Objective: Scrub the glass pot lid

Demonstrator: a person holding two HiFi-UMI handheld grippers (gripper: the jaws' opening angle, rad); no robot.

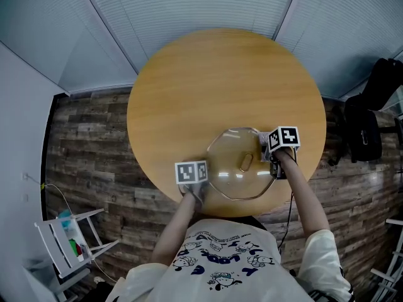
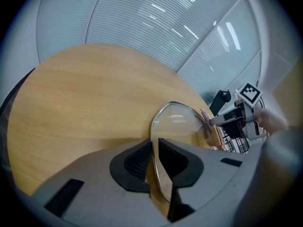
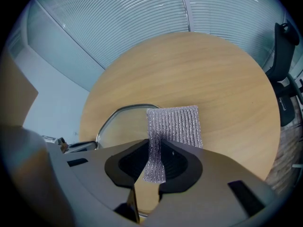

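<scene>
Pale wooden round table (image 1: 214,74): carries the lid near the edge closest to the person.
Clear glass pot lid with a metal rim (image 1: 230,153): rests on the table between the two grippers, its oval handle (image 1: 245,162) facing up.
Left gripper (image 2: 155,162): jaws clenched on the lid's near-left rim — the metal edge runs between them.
Right gripper (image 3: 154,162): jaws clamped on the cloth, at the lid's right edge.
Silvery ribbed mesh scrubbing cloth (image 3: 173,126): pinched along a narrow lower strip — the wider part stands above the jaws, beside the lid's rim.
</scene>
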